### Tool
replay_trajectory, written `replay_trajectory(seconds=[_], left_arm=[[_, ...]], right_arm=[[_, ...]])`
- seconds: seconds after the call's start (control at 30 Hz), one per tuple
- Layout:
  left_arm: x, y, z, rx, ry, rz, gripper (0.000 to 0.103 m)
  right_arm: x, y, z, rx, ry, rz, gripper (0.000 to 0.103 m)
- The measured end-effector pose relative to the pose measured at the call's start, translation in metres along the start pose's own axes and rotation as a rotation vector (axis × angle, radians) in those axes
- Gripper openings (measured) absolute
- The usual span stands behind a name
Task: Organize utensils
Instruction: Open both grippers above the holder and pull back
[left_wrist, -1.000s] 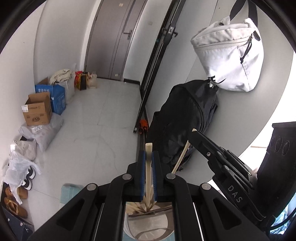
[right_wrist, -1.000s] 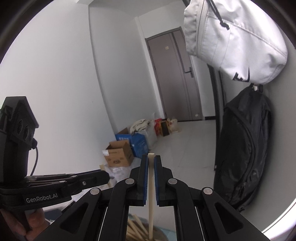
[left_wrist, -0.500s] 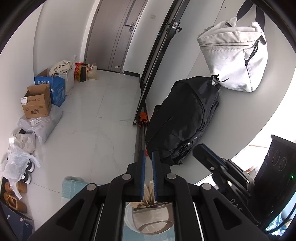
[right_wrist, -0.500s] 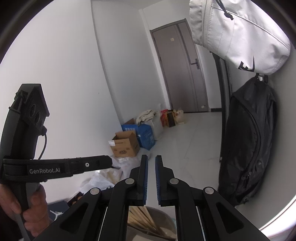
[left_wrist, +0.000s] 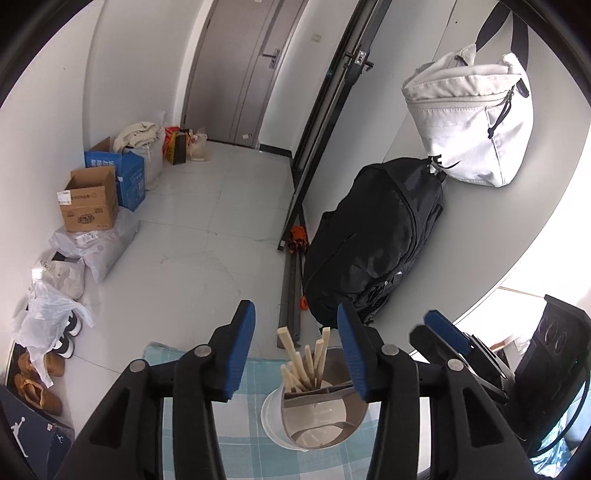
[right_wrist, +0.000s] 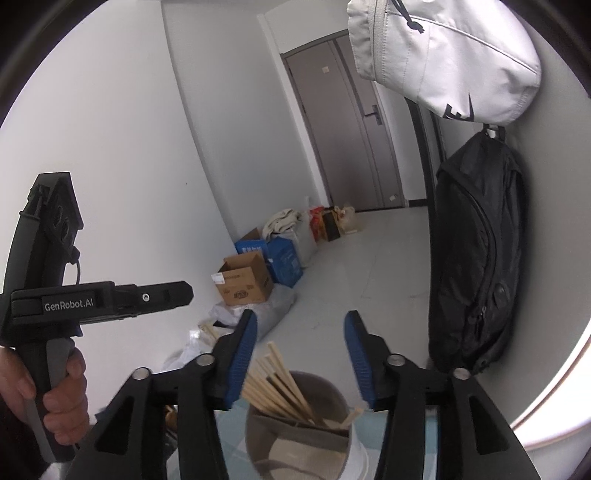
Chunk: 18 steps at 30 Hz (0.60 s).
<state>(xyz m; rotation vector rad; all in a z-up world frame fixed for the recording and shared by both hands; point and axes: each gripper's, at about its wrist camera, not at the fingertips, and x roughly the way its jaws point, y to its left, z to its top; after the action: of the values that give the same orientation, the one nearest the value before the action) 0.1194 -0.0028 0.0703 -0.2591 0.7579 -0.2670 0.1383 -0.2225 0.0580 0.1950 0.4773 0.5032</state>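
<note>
Several pale wooden chopsticks (left_wrist: 301, 360) stand fanned in a round metal-and-white utensil holder (left_wrist: 314, 424) on a blue checked cloth (left_wrist: 240, 424). My left gripper (left_wrist: 295, 314) hovers just above them, its jaws opening and nothing between the blue pads. In the right wrist view the same chopsticks (right_wrist: 277, 384) lean in the holder (right_wrist: 295, 439). My right gripper (right_wrist: 300, 317) is over it, its jaws opening and empty. Each gripper shows in the other's view: the right gripper (left_wrist: 443, 332) at the right, the left gripper (right_wrist: 162, 295) at the left, held by a hand (right_wrist: 59, 391).
A black backpack (left_wrist: 373, 243) and a white bag (left_wrist: 469, 122) hang on the wall to the right. Cardboard boxes (left_wrist: 88, 203), plastic bags and shoes (left_wrist: 37, 384) line the left wall. A grey door (left_wrist: 236, 66) closes the far end of the tiled floor.
A second ago each gripper was shut on one upright chopstick above the holder. Both chopsticks have dropped into the holder, and both pairs of jaws have now spread wide.
</note>
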Motion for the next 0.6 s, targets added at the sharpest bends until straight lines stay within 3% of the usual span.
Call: replay_trajectory(seconds=[0.1,0.47,0.6], left_arm=[[-0.007,-0.001,-0.004,0.005,-0.020,0.023,0.057],[-0.039,-0.008,-0.023,0.039,-0.069,0.081,0.061],[-0.056,-0.013,-0.035,0.065,-0.116,0.109,0.072]], right_arm=[[-0.012,0.003,-0.004,0.009,-0.009,-0.003,0.067],[-0.062,0.024,-0.016,0.000,-0.055,-0.023,0.092],[-0.079,0.033,-0.024,-0.010,-0.082,-0.038,0.098]])
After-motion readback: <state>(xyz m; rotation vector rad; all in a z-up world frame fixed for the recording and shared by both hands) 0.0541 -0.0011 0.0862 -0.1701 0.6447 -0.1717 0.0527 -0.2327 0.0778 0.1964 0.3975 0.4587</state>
